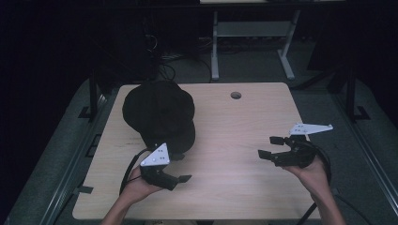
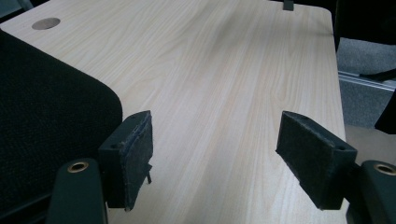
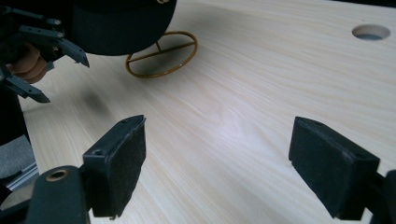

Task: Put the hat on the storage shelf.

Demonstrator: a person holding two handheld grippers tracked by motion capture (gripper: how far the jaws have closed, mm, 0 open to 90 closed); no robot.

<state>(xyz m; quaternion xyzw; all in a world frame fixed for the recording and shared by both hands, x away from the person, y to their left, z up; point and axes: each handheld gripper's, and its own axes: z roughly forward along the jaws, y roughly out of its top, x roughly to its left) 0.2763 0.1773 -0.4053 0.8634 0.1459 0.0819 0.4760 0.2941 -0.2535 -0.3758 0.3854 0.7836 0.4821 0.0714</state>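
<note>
Black cap (image 1: 158,115) sits on a wire stand at the table's (image 1: 234,187) far left, just beyond the released left claw (image 1: 180,168), which is nearer; right claw (image 1: 270,146), also released, hangs well apart at right.

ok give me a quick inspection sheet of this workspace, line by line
surface: light wood table with a round hole near its far edge
job's things: black cap on the table's left part, perched on a gold wire stand
clutter: nothing seen
grippers: left gripper open beside the cap's near edge, not touching it; right gripper open above bare wood on the right, holding nothing
cables: a black cable loops from the left gripper; another trails by the right forearm
surroundings: dark room, grey floor, a white frame beyond the table
</note>
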